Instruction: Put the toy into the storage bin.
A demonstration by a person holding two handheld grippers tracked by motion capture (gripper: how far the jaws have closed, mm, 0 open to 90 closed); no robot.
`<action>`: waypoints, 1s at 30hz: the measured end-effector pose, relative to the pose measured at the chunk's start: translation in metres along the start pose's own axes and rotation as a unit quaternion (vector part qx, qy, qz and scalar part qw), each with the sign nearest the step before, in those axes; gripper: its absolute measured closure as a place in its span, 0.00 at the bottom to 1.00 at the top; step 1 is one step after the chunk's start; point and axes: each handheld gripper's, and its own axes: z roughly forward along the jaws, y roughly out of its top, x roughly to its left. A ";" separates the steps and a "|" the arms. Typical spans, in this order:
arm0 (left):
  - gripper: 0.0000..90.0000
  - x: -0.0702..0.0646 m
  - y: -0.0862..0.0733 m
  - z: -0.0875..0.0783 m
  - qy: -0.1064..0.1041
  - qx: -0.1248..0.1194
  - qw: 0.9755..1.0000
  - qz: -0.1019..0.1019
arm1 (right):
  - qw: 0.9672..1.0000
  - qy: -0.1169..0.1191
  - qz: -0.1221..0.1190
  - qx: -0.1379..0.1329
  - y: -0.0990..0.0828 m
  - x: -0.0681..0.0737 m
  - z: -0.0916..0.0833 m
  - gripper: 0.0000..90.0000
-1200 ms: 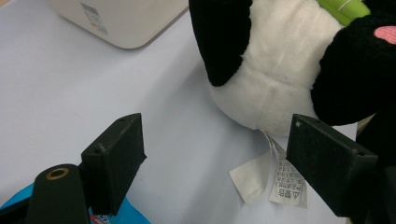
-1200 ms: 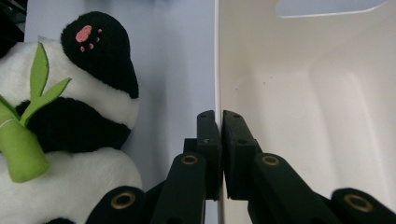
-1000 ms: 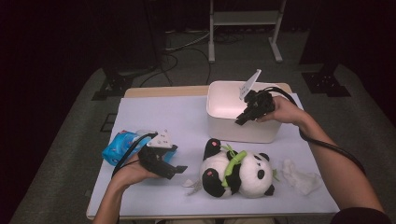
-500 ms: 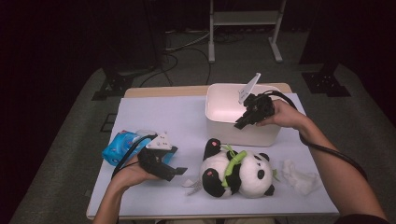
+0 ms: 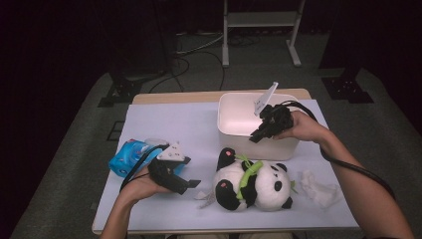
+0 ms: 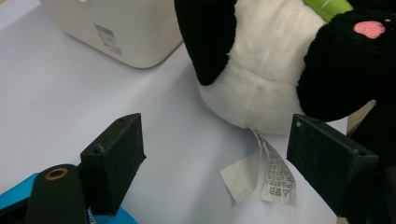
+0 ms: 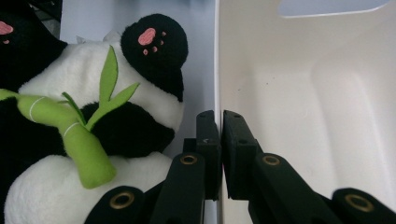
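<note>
- The right gripper [image 5: 263, 130] has its jaws clamped on the near wall of the white plastic bin [image 5: 234, 112]; in the right gripper view one jaw is inside the wall and one outside, pressed on the rim [image 7: 217, 70].
- The bin stands at the far side of the worktop [image 5: 169, 119], just behind the plush panda [image 5: 251, 181], and looks empty inside.
- I judge the bin to be light and stiff, with a smooth wall that may slip; a thin rim grip can let it tilt, so a slow lift or a slide is safer.
- The left gripper [image 5: 186, 183] rests low on the worktop with its jaws apart and nothing between them, pointed at the panda [image 6: 261, 70].
- The panda lies on its back near the front edge, and it looks soft and light; it will squash under the jaws, so a limb or the green bamboo [image 7: 79, 135] is a good place to hold.
- Its sewn label [image 6: 266, 175] lies flat just before the open jaws, but it is thin and weak for pulling.
</note>
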 end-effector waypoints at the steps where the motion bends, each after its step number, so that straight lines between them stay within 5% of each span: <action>1: 0.20 -0.001 0.000 0.000 -0.001 0.001 1.000 -0.002 | 1.000 0.000 -0.002 0.000 0.000 0.001 0.000 0.95; 22: 0.20 0.002 0.002 0.007 -0.010 0.006 1.000 0.003 | 1.000 0.008 -0.001 -0.005 -0.003 0.017 0.002 0.94; 30: 0.20 0.002 0.001 0.006 -0.007 0.005 1.000 0.002 | 1.000 0.005 0.019 -0.013 -0.003 0.017 -0.002 0.87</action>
